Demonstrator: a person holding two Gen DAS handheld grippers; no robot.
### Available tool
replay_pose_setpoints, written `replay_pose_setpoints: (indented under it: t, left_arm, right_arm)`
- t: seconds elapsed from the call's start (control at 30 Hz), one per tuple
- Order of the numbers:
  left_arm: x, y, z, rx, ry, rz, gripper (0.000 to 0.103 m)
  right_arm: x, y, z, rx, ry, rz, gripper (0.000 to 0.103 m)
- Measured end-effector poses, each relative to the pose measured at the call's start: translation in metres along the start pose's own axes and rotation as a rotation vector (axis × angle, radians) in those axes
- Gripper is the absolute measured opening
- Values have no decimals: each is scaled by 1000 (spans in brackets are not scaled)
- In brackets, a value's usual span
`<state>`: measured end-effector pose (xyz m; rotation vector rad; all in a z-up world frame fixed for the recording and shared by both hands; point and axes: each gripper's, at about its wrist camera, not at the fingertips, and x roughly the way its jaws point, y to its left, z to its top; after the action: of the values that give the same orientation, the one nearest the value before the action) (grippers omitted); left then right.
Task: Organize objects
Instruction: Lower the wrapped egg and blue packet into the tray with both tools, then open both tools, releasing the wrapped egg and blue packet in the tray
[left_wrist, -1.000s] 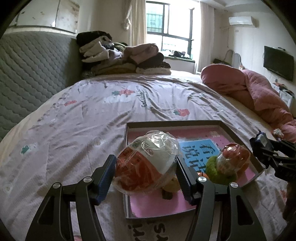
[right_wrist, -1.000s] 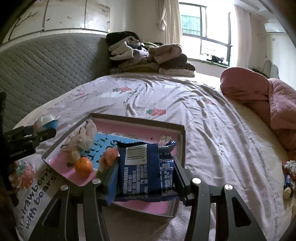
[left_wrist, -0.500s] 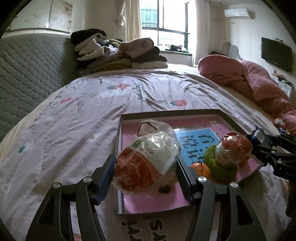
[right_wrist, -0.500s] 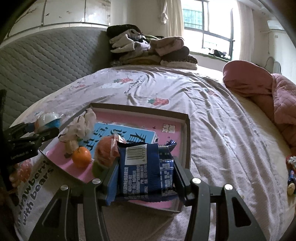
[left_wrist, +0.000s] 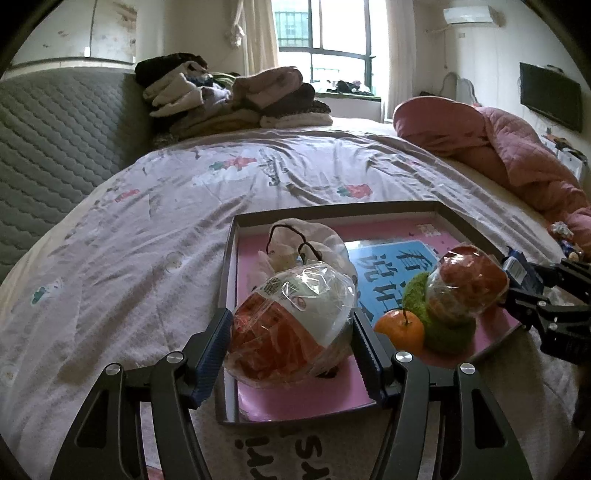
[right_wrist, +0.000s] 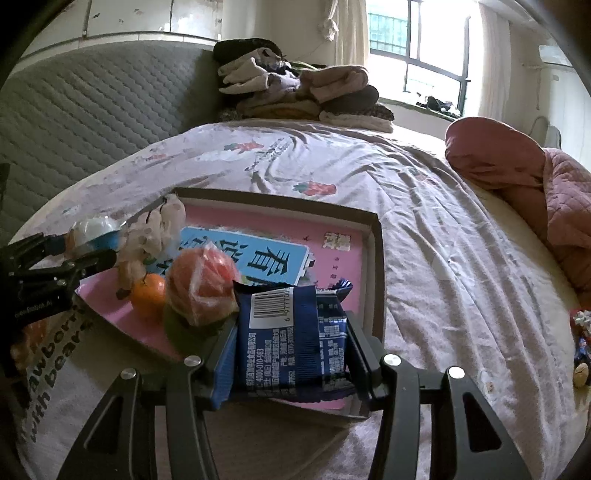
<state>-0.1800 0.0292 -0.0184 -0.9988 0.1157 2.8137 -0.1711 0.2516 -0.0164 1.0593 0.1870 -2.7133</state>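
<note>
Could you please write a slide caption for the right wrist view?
Right gripper holds a blue packet over the pink tray on the bed.

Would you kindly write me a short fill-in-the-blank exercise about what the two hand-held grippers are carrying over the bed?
1. The left hand-held gripper is shut on a clear bag of ____ snacks.
2. The right hand-held gripper holds a dark ____ packet with a barcode.
3. The shallow box on the bed has a ____ floor.
4. A small ____ lies in the box beside a green pad.

Missing words: orange; blue; pink; tangerine
</note>
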Motion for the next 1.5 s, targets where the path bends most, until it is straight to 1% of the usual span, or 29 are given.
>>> replay_pose_setpoints:
  t: [0.33,0.53,0.7,0.87,1.1,1.23,1.5]
  left_arm:
    - [4,-3,-3,13,13,-4,65]
    - [8,-6,-6,22,26,-3,65]
    - [10,-7,-6,29,31,-5,65]
    - [12,-10,-7,36,36,-9,65]
    - [17,-14,-8,44,53,-14,65]
    - [19,-14,-8,45,57,-14,65]
    - [21,-14,-9,45,65,-13,65]
  right_arm:
    - [2,5,-1,-29,-34,-18,52]
    - [5,13,-1,-94,-63,-55,52]
    - [7,27,0,-163,-77,-56,52]
    - [9,32,2,-188,-85,-54,52]
    - [12,47,2,-267,-100,-53,53]
    - [13,51,2,-284,-100,-45,53]
    - [13,48,2,-267,-94,-60,53]
